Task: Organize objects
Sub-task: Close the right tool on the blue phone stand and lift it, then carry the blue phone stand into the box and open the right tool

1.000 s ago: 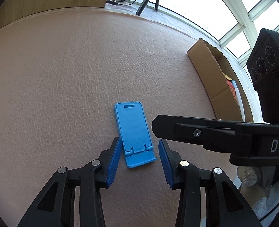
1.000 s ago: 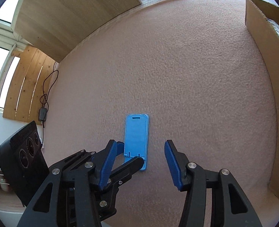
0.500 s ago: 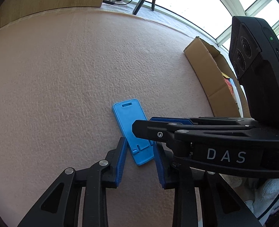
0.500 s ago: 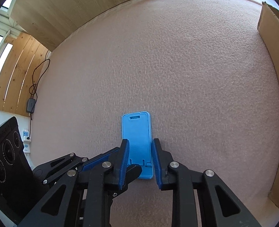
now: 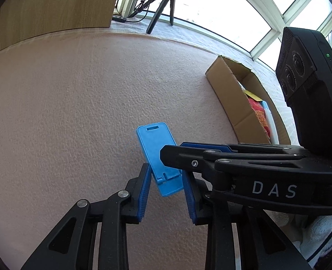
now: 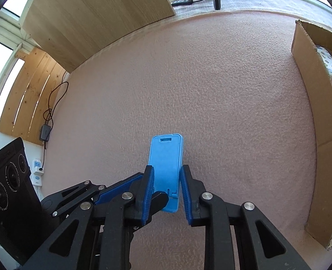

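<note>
From the left wrist, the flat blue plastic phone stand [image 5: 157, 155] lies on the pink textured mat [image 5: 64, 112]. The left gripper [image 5: 166, 177] closes on its near end, while the right gripper [image 5: 184, 148] crosses over and hides one edge.

From the right wrist, the right gripper's jaws pinch the stand's sides. The brown cardboard box [image 6: 316, 121] is cut off at the right.

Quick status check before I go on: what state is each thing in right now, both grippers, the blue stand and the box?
Left gripper: narrowed around the near end of the stand; contact unclear.
Right gripper: narrowed around the same end; contact unclear.
Blue plastic folding phone stand: folded flat between both grippers; lifted or not, cannot tell.
Brown cardboard box: open-topped, packets inside, standing on the pink mat.
</note>
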Motion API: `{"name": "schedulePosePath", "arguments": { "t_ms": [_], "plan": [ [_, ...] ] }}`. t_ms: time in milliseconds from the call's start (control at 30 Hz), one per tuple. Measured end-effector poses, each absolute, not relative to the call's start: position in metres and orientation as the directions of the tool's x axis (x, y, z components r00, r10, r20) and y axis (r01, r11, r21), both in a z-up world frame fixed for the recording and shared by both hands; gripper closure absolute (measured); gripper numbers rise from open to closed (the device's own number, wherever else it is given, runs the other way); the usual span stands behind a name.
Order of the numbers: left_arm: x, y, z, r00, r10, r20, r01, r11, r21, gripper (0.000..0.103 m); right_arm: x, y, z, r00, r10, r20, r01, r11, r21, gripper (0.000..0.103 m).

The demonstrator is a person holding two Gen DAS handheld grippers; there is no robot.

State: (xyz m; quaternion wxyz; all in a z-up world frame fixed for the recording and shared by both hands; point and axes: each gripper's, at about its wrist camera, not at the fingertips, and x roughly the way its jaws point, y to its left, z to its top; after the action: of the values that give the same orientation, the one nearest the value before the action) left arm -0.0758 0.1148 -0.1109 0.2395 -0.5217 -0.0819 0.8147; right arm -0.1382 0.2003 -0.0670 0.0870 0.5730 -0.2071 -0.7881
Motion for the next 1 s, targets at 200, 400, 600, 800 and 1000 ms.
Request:
{"name": "schedulePosePath", "arguments": {
  "t_ms": [200,400,600,800,1000],
  "plan": [
    [-0.078,0.137,-0.083,-0.367,0.500,-0.785,-0.359,-0.854,-0.377,0.072,-0.127,0.226,-0.038,-0.392,-0.352,-0.850,-0.105,-0.901,0.422,0.081],
    [-0.082,0.175,-0.059,-0.364,0.537,-0.761,-0.429,-0.822,-0.375,0.072,-0.109,0.262,-0.014,-0.451,-0.313,-0.836,-0.135,-0.902,0.410,0.081],
    [-0.084,0.226,-0.049,-0.333,0.575,-0.747,-0.495,-0.781,-0.380,0.072,-0.089,0.304,-0.003,-0.485,-0.267,-0.833,-0.194,-0.896,0.400,0.081],
    [-0.083,0.280,-0.043,-0.299,0.598,-0.744,-0.559,-0.742,-0.372,0.072,-0.071,0.344,0.004,-0.506,-0.217,-0.834,-0.253,-0.888,0.385,0.081],
    [-0.084,0.325,-0.041,-0.277,0.602,-0.749,-0.608,-0.713,-0.348,0.072,-0.058,0.380,0.006,-0.520,-0.187,-0.834,-0.301,-0.873,0.384,0.081]
  ]
}}
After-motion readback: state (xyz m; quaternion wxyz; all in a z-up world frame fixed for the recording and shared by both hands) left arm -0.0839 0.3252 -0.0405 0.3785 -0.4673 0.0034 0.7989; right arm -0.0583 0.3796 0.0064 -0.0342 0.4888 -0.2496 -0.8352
